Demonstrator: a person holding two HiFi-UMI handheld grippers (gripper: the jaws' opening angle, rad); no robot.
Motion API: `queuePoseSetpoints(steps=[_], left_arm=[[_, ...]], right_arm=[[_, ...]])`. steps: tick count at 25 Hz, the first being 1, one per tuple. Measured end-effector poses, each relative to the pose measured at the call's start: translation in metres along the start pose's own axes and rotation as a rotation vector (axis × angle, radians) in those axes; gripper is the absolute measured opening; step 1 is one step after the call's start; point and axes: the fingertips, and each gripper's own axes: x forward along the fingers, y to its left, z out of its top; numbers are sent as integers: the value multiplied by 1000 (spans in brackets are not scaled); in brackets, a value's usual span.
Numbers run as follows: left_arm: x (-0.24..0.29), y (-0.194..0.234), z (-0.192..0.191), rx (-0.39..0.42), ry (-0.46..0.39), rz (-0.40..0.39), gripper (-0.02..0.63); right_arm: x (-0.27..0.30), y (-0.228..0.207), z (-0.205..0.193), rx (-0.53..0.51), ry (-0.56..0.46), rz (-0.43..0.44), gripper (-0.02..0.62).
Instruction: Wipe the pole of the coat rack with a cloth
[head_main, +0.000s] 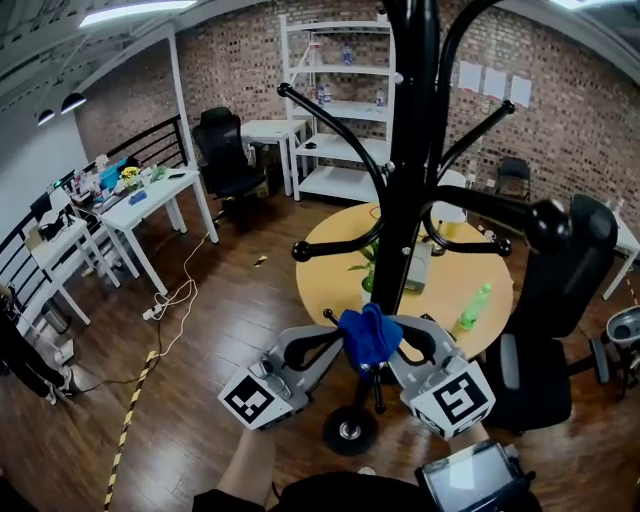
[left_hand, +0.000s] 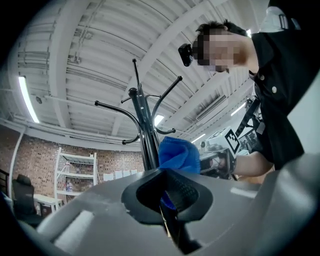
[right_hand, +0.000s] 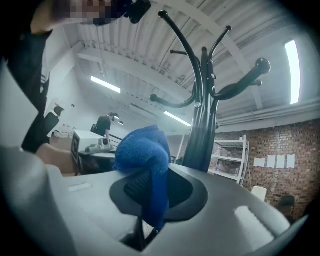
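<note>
Head view shows the blue cloth (head_main: 368, 335) bunched low against the coat rack pole (head_main: 408, 190), above its base (head_main: 350, 430). The left gripper (head_main: 333, 347) and right gripper (head_main: 405, 345) each clamp one side of the fabric, probably to keep it snug against the pole for wiping.

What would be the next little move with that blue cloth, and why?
Probably slide the blue cloth upward along the pole. The left gripper and right gripper both pinch it low by the pole, near the base, and most of the pole stands above it.
</note>
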Motion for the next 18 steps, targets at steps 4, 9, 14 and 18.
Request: queuePoseSetpoints(steps=[4,9,14,18], left_arm=[[15,14,-3,0,-17,-57,3],[15,36,-14,-40,-70,-201,3],[-14,40,-24,-104,-61,-426,3],[-25,57,-27,-139,-58,-541,3]], right_arm=[[5,1,6,-32,-36,11,44],[21,-8,0,-20,-7,-152,44],[18,-5,-13,32,88,-443,44],[19,-8,-25,8,180,-649,44]])
